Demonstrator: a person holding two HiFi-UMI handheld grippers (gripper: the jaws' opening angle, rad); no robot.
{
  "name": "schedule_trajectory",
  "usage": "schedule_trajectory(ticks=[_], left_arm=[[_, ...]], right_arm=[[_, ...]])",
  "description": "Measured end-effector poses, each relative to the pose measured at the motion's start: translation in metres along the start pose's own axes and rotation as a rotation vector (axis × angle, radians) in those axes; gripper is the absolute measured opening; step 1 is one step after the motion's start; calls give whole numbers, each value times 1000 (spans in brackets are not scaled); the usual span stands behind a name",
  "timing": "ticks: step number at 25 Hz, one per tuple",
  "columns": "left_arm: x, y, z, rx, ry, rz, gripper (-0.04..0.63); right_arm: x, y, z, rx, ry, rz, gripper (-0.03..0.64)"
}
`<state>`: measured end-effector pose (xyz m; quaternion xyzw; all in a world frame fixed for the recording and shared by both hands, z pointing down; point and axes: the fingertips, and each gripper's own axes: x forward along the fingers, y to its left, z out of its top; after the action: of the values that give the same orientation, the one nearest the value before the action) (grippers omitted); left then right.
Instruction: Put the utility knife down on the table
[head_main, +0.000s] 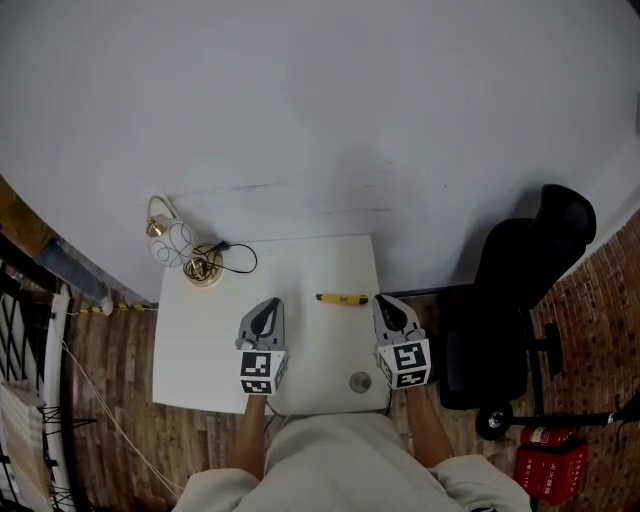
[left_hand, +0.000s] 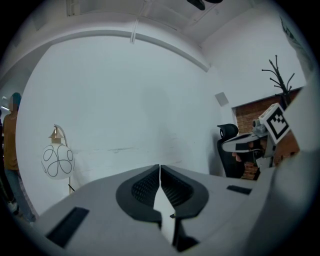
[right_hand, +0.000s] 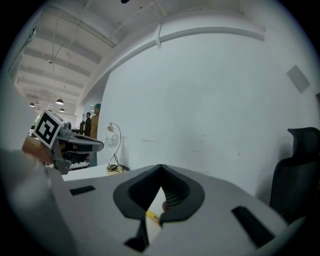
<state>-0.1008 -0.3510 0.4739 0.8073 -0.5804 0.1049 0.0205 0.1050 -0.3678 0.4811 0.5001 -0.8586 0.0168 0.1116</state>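
A yellow utility knife (head_main: 342, 298) lies flat on the white table (head_main: 200, 340), near its far right part. My right gripper (head_main: 392, 306) hovers just right of the knife, shut and holding nothing; in the right gripper view a sliver of the yellow knife (right_hand: 152, 215) shows below its closed jaws. My left gripper (head_main: 265, 313) hangs over the table's middle, left of the knife, its jaws shut and empty. In the left gripper view the tips (left_hand: 160, 166) meet against the white wall.
A globe lamp (head_main: 170, 240) with a brass base (head_main: 202, 267) and black cord stands at the table's far left corner. A small round grey disc (head_main: 360, 381) sits near the front edge. A black office chair (head_main: 515, 300) stands right of the table; a red extinguisher (head_main: 545, 462) lies on the floor.
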Motion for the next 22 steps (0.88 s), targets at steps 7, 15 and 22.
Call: schedule_trajectory(ticks=[7, 15, 22], left_arm=[[-1, 3, 2, -1, 1, 15, 9], [0, 2, 1, -2, -2, 8, 9], [1, 1, -2, -3, 4, 8, 9]], right_arm=[[1, 0, -1, 4, 1, 4, -3], [2, 0, -3, 4, 7, 2, -3], [1, 0, -8, 2, 23, 4, -3]])
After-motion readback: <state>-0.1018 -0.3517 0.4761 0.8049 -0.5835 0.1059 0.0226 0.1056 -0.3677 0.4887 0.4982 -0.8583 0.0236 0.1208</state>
